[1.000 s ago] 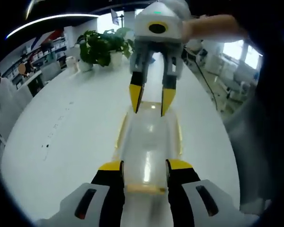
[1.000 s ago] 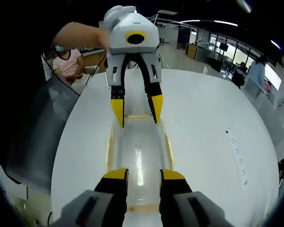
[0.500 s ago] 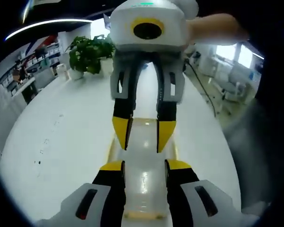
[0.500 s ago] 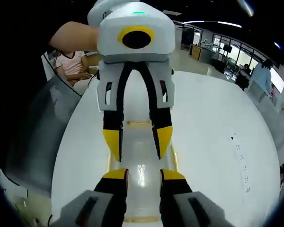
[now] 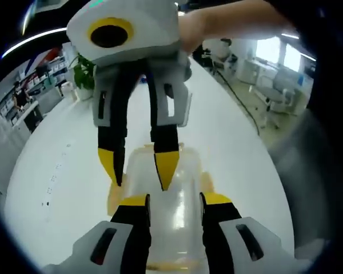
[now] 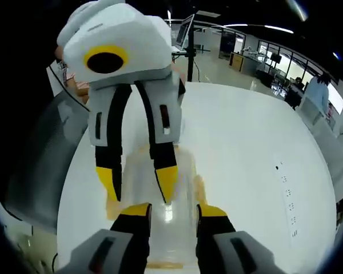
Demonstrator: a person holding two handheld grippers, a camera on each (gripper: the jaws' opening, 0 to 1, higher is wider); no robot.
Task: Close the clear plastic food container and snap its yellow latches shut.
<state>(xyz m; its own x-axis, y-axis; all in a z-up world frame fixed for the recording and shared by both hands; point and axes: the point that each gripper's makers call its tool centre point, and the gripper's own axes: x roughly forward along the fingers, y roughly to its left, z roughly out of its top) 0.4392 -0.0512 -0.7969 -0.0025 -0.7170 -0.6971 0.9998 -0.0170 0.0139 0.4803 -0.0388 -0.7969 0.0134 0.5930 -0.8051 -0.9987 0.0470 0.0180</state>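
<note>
The clear container [image 5: 166,188] lies on the white table [image 5: 57,171] with its yellow latches [image 5: 208,184] along its long sides, the left gripper [image 5: 172,201] at one end of it and the right gripper [image 6: 170,210] at the other, both with jaws spread and empty
</note>
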